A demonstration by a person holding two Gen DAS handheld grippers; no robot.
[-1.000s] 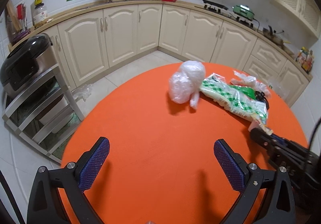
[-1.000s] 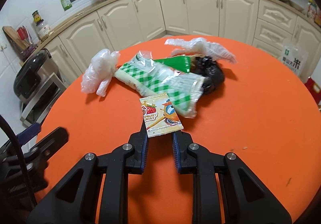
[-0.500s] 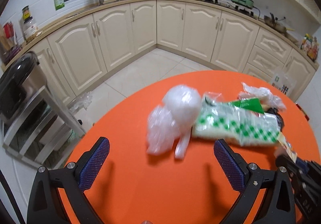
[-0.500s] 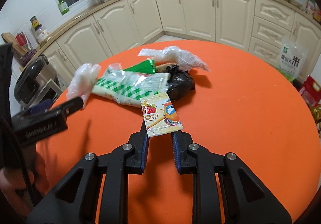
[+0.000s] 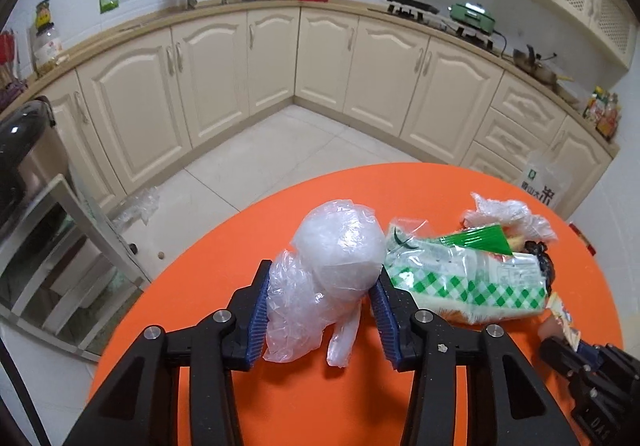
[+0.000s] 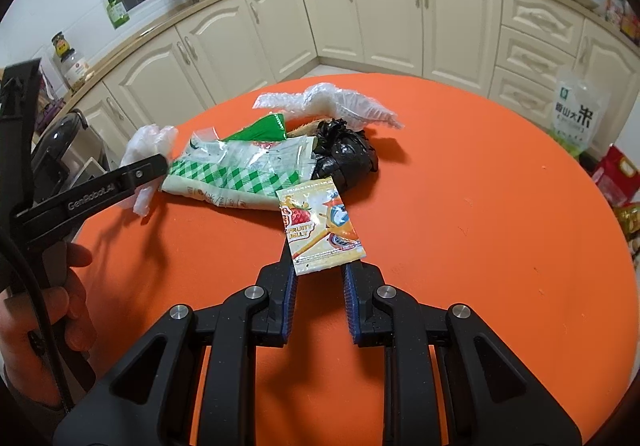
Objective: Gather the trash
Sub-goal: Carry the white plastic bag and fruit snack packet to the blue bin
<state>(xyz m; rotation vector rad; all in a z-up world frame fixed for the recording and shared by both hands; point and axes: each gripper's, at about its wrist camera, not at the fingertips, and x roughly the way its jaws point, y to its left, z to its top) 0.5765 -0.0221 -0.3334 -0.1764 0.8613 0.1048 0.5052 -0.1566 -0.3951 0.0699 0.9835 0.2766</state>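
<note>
Crinkled clear plastic bag [image 5: 328, 278] lies lengthwise between the left gripper [image 5: 320, 310] jaws — just closing, pads pressing its sides — on the orange table [image 5: 224, 286], while the right gripper [image 6: 318, 278] pinches an upright fruity jelly wrapper [image 6: 318, 224].

round orange surface [image 5: 224, 266] near | cream kitchen cabinets [image 5: 224, 74] far | green electric pot [image 5: 472, 14] far right on stove | white rice bag [image 6: 576, 114] right, on floor
</note>
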